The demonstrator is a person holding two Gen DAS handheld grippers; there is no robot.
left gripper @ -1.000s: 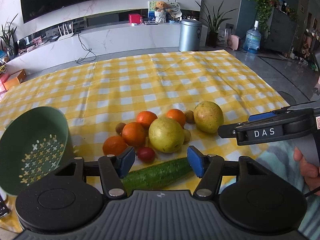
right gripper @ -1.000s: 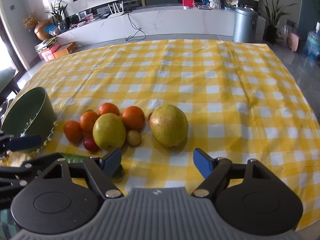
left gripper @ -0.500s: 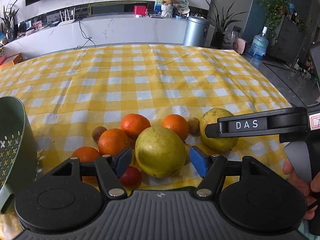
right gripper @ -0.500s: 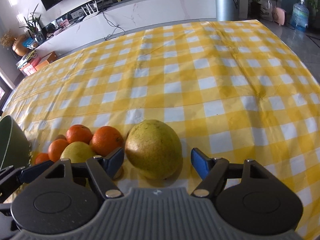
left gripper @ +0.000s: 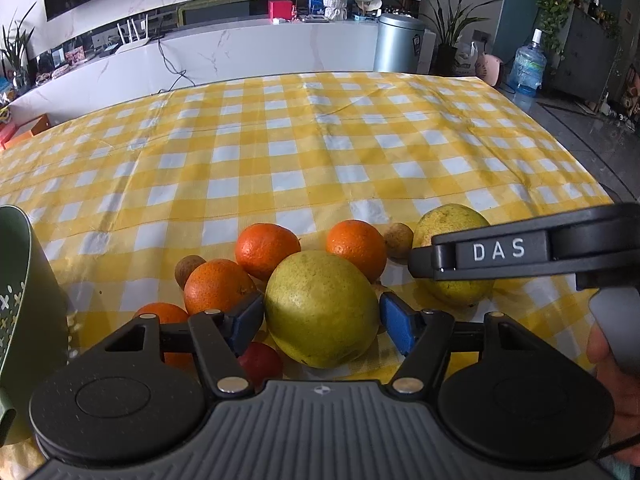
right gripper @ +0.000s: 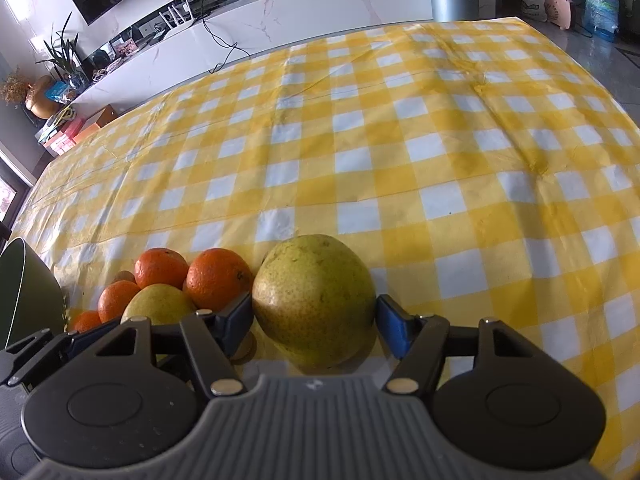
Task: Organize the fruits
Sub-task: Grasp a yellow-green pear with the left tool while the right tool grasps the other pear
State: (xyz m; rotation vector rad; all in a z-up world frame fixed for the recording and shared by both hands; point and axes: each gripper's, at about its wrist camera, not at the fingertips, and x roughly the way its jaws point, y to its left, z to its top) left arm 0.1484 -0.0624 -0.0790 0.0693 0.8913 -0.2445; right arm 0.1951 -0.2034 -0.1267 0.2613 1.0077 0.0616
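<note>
We should close each claw squarely across its fruit's widest part before lifting toward the green colander (left gripper: 28,300). The left claw (left gripper: 320,316) gapes around the near pear (left gripper: 320,308); the right claw (right gripper: 314,314) brackets the other pear (right gripper: 314,296) on the worktop (right gripper: 440,152), neither gripped yet.

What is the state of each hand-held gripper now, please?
Left hand-held gripper: open, one finger on each side of a yellow-green pear, not yet shut.
Right hand-held gripper: open, straddling the other pear.
</note>
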